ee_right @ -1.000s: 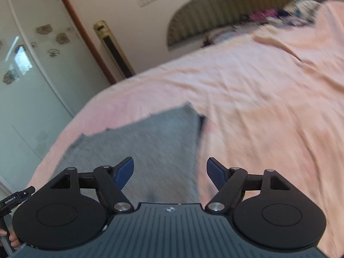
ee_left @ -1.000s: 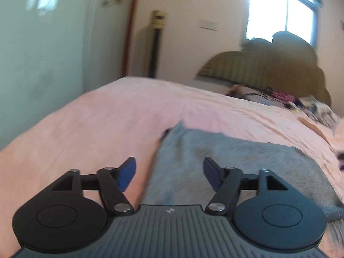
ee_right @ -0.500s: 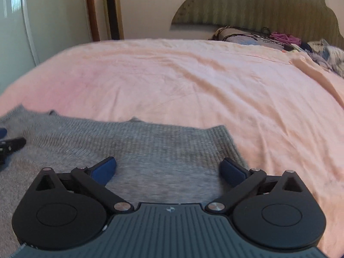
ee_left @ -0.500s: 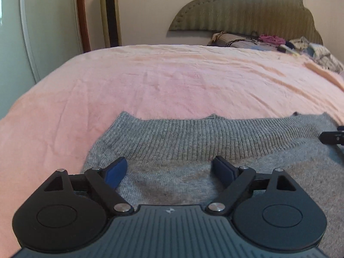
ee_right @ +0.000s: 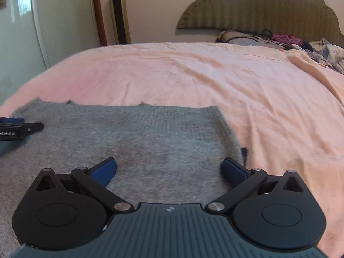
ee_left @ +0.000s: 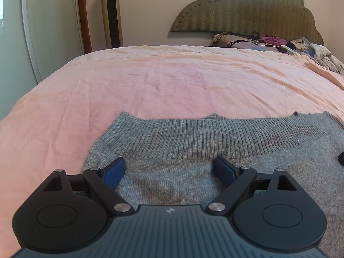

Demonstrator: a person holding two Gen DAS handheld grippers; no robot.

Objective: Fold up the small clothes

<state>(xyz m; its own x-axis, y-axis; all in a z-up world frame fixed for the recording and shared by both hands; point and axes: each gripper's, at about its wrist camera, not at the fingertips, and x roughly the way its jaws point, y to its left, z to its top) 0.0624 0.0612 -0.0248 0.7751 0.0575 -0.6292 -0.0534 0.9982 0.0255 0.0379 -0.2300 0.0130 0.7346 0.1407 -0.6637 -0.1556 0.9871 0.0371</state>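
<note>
Jaws both just spread, released | grey sweater beneath, now flat on pink bedspread

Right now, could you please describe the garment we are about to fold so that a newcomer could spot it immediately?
Start from the wide bed with the pink sheet. At its near edge, under both open grippers, the grey knitted sweater lies flat. Its ribbed band faces the headboard, and it is the only spread garment, unlike the crumpled clothes pile beside the headboard.

Both wrist views low over sweater, facing headboard.
</note>
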